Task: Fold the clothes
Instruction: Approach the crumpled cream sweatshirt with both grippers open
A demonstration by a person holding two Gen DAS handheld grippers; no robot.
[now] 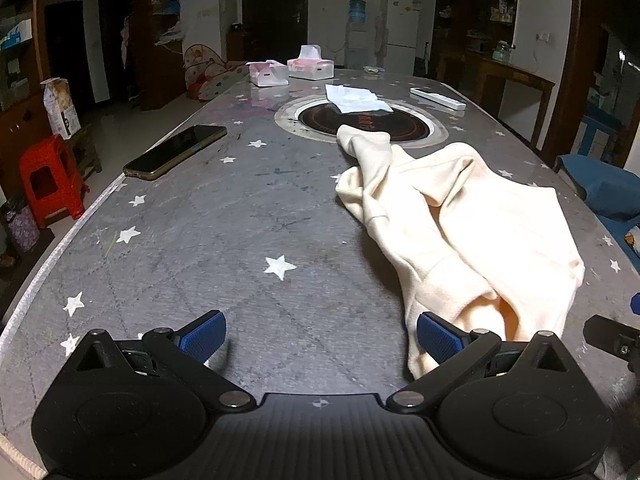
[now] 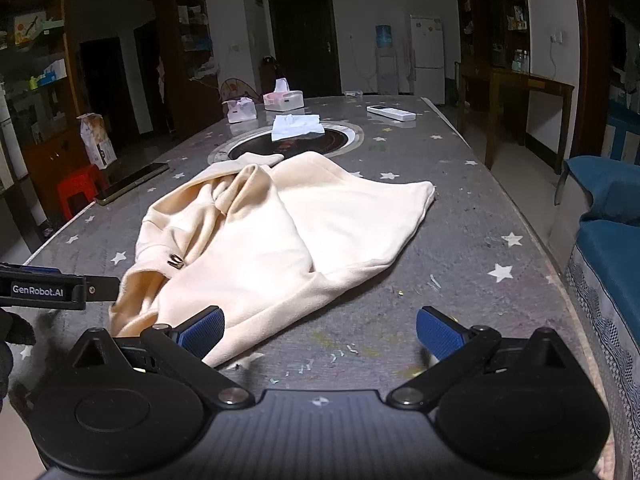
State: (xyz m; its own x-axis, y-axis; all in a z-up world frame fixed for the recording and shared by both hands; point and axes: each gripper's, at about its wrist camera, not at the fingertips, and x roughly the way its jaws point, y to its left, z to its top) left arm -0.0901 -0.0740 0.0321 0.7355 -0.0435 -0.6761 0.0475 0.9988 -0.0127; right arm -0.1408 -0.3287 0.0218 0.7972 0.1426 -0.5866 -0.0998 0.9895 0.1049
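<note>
Cream garment [image 2: 280, 232] on a grey table cover [image 1: 200, 240] dotted with white stars; blue-padded black gripper [image 2: 320, 330] at bottom; red stool [image 1: 50, 178] at left; pink-and-white tissue box [image 1: 310, 67] near the top.

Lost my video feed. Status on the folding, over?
Left gripper and right gripper open, holding nothing. Cream garment crumpled on table, unfolded. Phone off to the side, not in the way.
</note>
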